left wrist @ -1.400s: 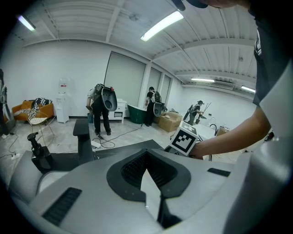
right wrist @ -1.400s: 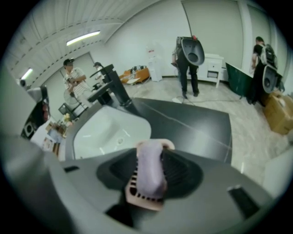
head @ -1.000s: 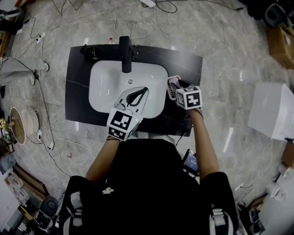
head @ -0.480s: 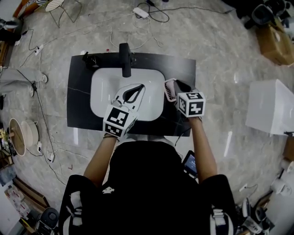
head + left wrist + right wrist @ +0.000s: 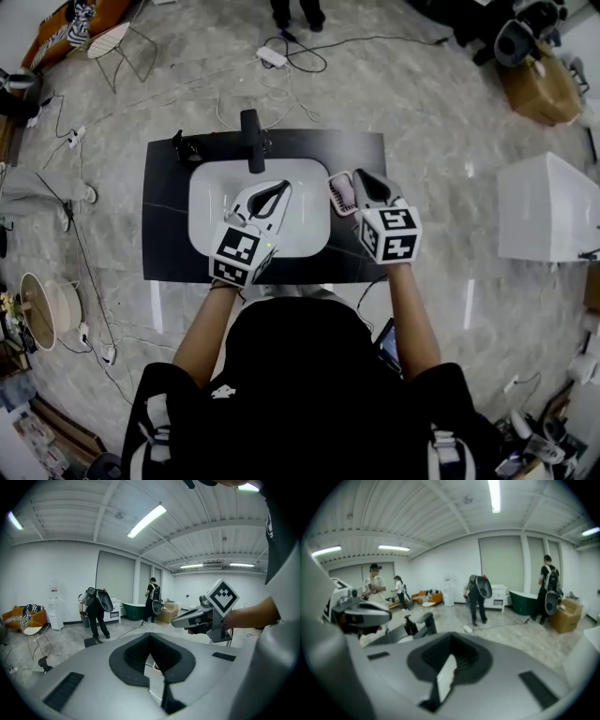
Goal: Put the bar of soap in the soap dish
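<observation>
The pink ribbed soap dish (image 5: pixel 338 194) sits on the black countertop (image 5: pixel 169 234), just right of the white basin (image 5: pixel 211 202). I cannot make out a bar of soap in any view. My right gripper (image 5: pixel 361 175) hovers over the dish's right side and hides part of it. Its jaws have just closed, are shut, and hold nothing (image 5: pixel 452 646). My left gripper (image 5: pixel 284 186) hangs above the basin, its tips together with nothing between them (image 5: pixel 151 637). Each gripper view shows the other gripper lifted in the air.
A black faucet (image 5: pixel 250 127) stands at the basin's back edge, with a small black fitting (image 5: pixel 184 146) to its left. Cables run over the marble floor behind the counter. A white box (image 5: pixel 548 220) stands to the right. People stand farther back in the room.
Both grippers have risen from the counter, the right one more, lifting off the soap dish. The dish is now more exposed. The head view has shifted, so the counter looks smaller.
</observation>
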A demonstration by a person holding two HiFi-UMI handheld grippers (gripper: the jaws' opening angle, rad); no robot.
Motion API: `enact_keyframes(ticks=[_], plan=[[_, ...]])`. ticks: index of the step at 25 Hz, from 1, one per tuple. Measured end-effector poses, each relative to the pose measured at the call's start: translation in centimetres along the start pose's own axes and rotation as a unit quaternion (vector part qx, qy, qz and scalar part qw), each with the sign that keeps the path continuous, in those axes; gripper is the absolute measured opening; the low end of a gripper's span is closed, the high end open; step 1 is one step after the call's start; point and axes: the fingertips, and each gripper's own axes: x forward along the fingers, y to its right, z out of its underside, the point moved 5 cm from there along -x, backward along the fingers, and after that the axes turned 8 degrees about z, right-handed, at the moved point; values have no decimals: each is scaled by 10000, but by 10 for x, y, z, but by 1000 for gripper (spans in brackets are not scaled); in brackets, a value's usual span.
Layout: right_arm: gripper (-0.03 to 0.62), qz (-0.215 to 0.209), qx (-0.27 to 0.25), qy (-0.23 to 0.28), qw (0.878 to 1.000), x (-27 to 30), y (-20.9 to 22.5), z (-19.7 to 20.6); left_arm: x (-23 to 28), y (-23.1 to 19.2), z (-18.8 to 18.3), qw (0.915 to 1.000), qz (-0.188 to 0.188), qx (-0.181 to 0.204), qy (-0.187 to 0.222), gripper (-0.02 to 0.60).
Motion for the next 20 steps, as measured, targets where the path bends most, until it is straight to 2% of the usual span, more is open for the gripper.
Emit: enact_keyframes(ticks=[9, 20], plan=[[35, 174, -161, 1091, 9938, -56, -25, -54, -33, -2, -28, 9984, -264, 342, 370, 21], [35, 319, -272, 1760, 9835, -108, -41, -86, -68, 15, -76, 9921, -253, 731, 983, 21]])
